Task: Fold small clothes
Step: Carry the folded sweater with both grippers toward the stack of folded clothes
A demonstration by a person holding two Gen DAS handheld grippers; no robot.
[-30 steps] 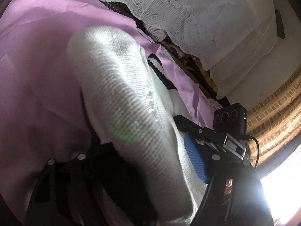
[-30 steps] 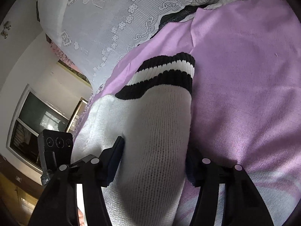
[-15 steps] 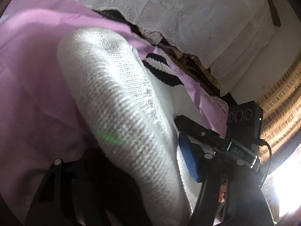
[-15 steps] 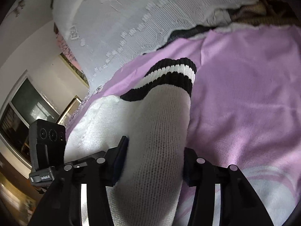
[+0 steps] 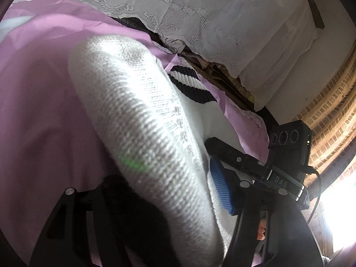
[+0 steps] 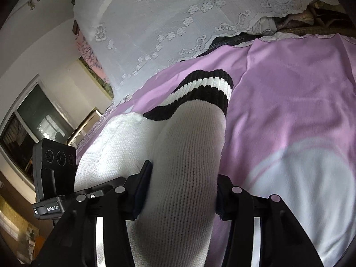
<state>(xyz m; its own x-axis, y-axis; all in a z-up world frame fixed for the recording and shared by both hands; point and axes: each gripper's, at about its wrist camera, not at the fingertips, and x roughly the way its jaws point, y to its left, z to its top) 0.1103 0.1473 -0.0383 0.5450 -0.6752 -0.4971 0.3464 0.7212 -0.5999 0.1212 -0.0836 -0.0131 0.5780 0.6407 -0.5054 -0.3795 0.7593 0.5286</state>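
A white knit sweater [image 5: 138,115] with a black-and-white striped cuff [image 6: 207,89] lies on a purple sheet [image 6: 289,93]. In the left wrist view a thick fold of the knit runs between the jaws of my left gripper [image 5: 160,178]. Its blue pad [image 5: 220,189] presses on the fold and the other finger is lost in shadow. My right gripper [image 6: 183,173] is shut on the sleeve just below the cuff, with both pads squeezing the knit. The two grippers are side by side; each one's black camera box [image 5: 287,138] [image 6: 55,162] shows in the other's view.
A white lace cloth [image 6: 178,11] covers the far end of the bed, with dark bedding [image 5: 222,75] showing under its edge. A brick wall [image 5: 329,102] stands to the right and a window [image 6: 33,122] to the left. A person's fingertips [image 5: 261,231] show behind the left gripper.
Both pairs of jaws have narrowed onto the knit. Both grippers have carried their folds forward toward the lace cloth, and the right one has rolled a little.
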